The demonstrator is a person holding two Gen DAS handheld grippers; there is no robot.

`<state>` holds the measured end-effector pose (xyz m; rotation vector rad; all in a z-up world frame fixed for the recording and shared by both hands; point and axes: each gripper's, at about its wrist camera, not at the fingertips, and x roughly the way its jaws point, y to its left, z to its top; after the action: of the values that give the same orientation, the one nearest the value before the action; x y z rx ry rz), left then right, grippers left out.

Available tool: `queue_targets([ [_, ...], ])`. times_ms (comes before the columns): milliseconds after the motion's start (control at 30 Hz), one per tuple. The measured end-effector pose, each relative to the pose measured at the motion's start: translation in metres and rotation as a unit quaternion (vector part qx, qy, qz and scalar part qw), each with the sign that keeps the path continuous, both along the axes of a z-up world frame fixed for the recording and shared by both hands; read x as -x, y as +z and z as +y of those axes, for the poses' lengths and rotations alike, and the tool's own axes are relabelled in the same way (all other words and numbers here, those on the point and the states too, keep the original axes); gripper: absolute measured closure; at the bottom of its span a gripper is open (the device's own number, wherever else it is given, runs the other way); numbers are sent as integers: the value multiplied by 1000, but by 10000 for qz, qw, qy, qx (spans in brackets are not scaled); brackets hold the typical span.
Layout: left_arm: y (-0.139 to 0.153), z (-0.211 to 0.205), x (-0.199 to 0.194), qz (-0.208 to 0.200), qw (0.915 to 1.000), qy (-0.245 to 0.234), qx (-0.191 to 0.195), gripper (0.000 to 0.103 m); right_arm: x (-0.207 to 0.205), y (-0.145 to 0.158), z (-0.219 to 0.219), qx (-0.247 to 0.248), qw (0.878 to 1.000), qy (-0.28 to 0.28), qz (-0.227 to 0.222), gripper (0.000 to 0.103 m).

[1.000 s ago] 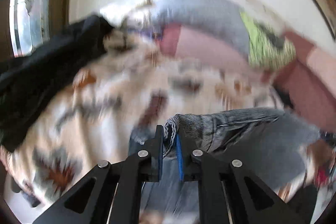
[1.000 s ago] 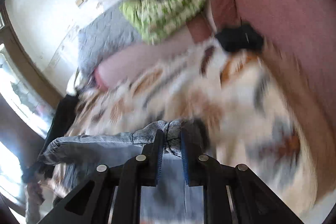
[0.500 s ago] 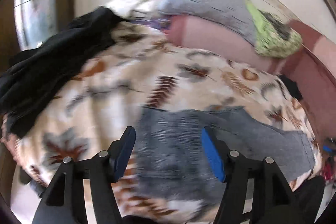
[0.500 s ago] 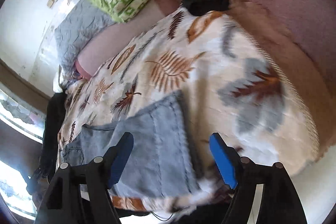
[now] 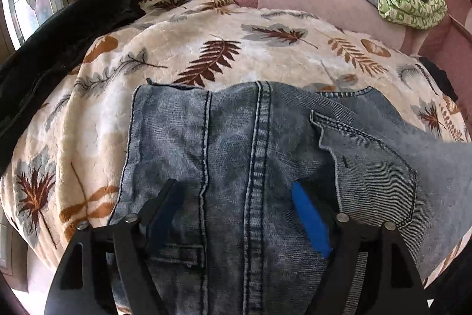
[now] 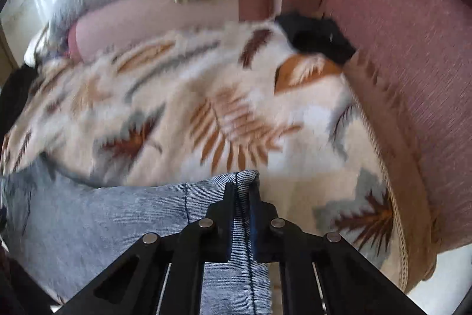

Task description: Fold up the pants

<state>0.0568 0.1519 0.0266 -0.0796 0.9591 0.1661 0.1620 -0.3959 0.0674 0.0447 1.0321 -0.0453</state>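
While my left gripper [image 5: 236,202] hangs wide open over the jeans [image 5: 230,143] on the leaf blanket [image 5: 188,43], my right gripper [image 6: 242,197] pinches their hem.

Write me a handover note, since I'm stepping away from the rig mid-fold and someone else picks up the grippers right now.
Left gripper: open, jaws spread over the seat of the jeans, gripping nothing.
Right gripper: shut on a hem edge of the jeans, a fold of denim pinched between its fingers.
The jeans lie on the leaf-print blanket on the pink sofa, back pocket up, one leg running off to the right.
Done: jeans laid out on the blanket. I cannot tell whether any fold is made.
Left: probably carry the held hem across toward the waist, then flatten and fold again.
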Motion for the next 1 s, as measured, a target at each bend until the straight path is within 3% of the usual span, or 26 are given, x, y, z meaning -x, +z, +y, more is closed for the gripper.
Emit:
queue_targets([
  [133, 1, 2, 1, -26, 10000, 52, -71, 20, -14, -62, 9, 452, 9950, 169, 871, 84],
  [233, 1, 6, 3, -78, 9999, 77, 7, 20, 1, -33, 1, 171, 9987, -89, 482, 66],
  [333, 6, 9, 7, -181, 9997, 171, 38, 20, 28, 10, 4, -16, 9999, -137, -15, 62],
  [367, 9, 10, 9, -273, 9994, 226, 64, 20, 39, 22, 8, -238, 9996, -6, -132, 57],
  [400, 13, 11, 10, -372, 9989, 273, 111, 20, 49, 30, 13, -475, 9986, 146, -206, 45],
  [467, 22, 14, 15, -602, 9973, 340, 228, 20, 68, 30, 24, -1045, 9929, 538, -163, 30],
  [533, 33, 13, 21, -847, 9951, 402, 318, 20, 70, 0, 30, -1358, 9875, 693, 409, 29],
  [600, 37, 8, 24, -933, 9943, 298, 421, 20, 65, -58, 19, -1306, 9804, 397, 1418, 33],
  [667, 26, -1, 18, -507, 9984, 250, 38, 20, 64, -45, 11, -1492, 9811, 125, 1222, 35],
  [700, 4, -7, 7, 203, 9982, 259, -498, 19, 63, -33, 13, -1343, 9837, 46, 1194, 34],
  [733, -7, -7, 3, 445, 9972, 231, -554, 15, 61, -18, 21, -1100, 9881, 86, 1069, 34],
  [767, -4, -7, 2, 299, 9969, 366, -632, 13, 61, -7, 29, -964, 9903, 200, 977, 34],
  [833, 4, -10, -2, 424, 9954, 489, -704, 14, 60, 17, 56, -920, 9909, 624, 758, 34],
  [900, 25, -16, 3, -6, 9952, 601, -772, 14, 59, 34, 84, -1048, 9880, 1003, 535, 32],
  [1000, 62, -29, 18, -1025, 9939, 251, -336, 14, 43, 34, 128, -1511, 9754, 1559, 388, 22],
])
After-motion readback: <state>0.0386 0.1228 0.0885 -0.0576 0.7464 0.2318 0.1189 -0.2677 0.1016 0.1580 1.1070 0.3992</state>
